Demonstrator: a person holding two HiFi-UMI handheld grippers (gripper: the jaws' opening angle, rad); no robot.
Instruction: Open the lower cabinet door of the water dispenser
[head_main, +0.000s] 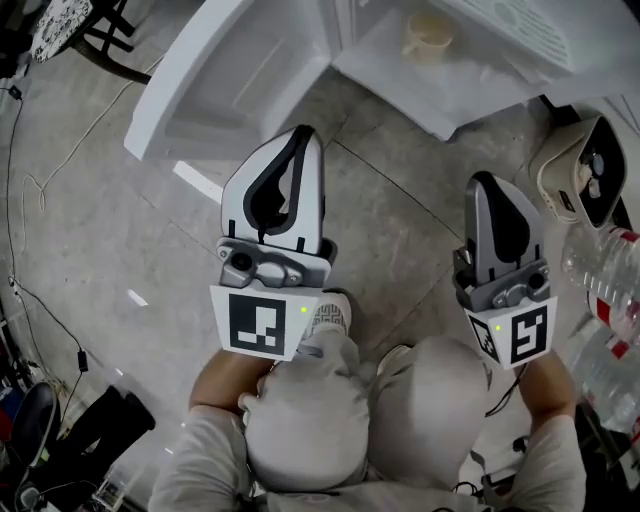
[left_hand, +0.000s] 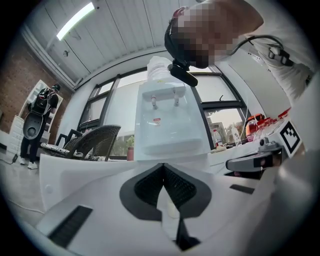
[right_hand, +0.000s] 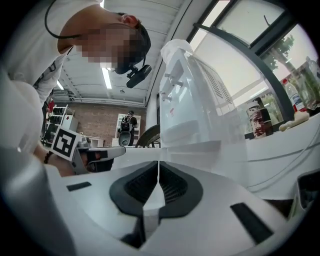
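Your left gripper (head_main: 298, 140) and right gripper (head_main: 487, 185), both pressed together empty, could bump the open door (head_main: 240, 80) if swung wide

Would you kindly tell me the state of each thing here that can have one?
Door: swung open.
Cup: looks upright.
Left claw: shut, empty.
Right claw: shut, empty.
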